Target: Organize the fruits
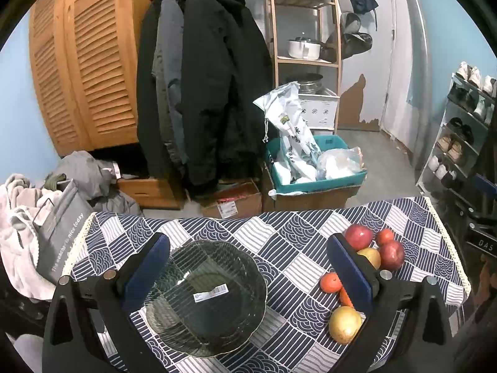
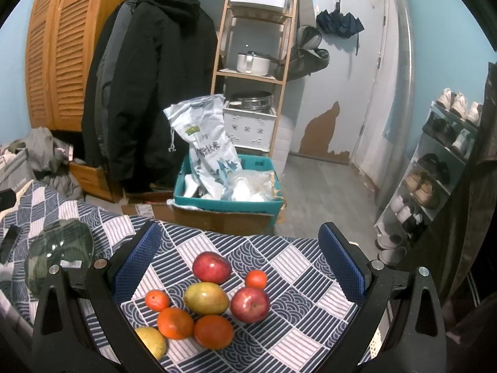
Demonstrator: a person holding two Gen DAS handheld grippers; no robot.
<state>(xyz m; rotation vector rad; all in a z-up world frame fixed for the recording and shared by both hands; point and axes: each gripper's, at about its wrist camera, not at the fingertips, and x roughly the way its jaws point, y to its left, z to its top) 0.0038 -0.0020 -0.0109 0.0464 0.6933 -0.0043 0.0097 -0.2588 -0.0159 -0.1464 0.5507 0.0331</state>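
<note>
Both my wrist views are evenly, rather dimly lit indoors with soft shadows, sharp at centre, strongly bowed and vignetted black at the fisheye corners, with faint glare on the glass plate (image 1: 214, 283).

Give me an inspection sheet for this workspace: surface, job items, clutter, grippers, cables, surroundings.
Surface: table under a blue-and-white patterned cloth, lying flat.
Job items: glass plate, empty but for a label sticker; fruit pile beside it: two red apples, two mangoes, four oranges, all on the cloth.
Clutter: nothing seen on the table besides these.
Grippers: left gripper open over the plate; right gripper open over the fruit; both hold nothing.
Cables: nothing seen.
Surroundings: hanging coats, wooden shelf, teal crate with bags, shoe rack, laundry at the left.
</note>
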